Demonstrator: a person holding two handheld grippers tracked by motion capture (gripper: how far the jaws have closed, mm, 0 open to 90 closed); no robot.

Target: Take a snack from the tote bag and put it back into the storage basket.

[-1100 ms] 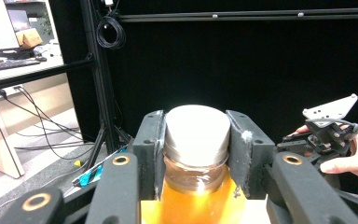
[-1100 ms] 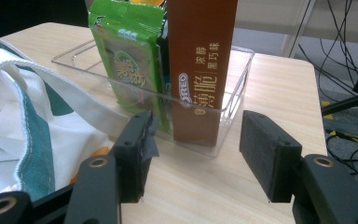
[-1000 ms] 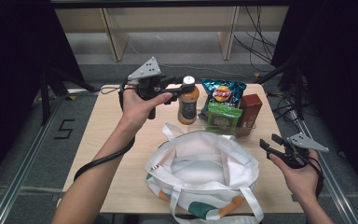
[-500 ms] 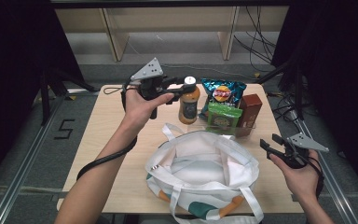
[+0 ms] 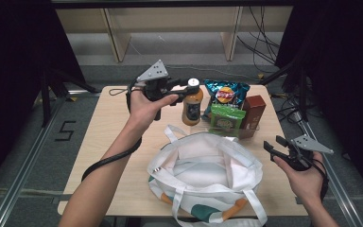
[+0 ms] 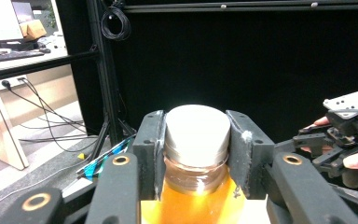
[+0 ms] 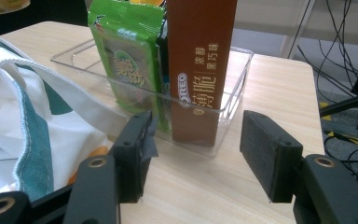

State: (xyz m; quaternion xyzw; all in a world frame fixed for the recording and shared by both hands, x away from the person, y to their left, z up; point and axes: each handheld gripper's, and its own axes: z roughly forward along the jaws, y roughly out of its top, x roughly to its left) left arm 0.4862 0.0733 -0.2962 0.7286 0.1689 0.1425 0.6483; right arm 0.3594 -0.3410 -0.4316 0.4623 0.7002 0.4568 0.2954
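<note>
My left arm stretches out over the counter (image 5: 108, 123) to its far side, wrist level, and my left gripper (image 5: 182, 91) pinches the orange bottle (image 5: 192, 101) just under its white cap (image 6: 196, 127), one jaw on each side. The bottle stands upright just left of the clear tray (image 7: 233, 88) of snacks. My right gripper (image 5: 274, 147) rests low at the near right, beside the white tote bag (image 5: 203, 170), jaws spread and holding nothing.

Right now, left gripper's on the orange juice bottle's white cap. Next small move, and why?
Probably lift the orange juice bottle straight up: the left gripper has its pads clamped on the white cap, and the open white tote bag waits nearer the person. The right gripper stands open, idle.
</note>
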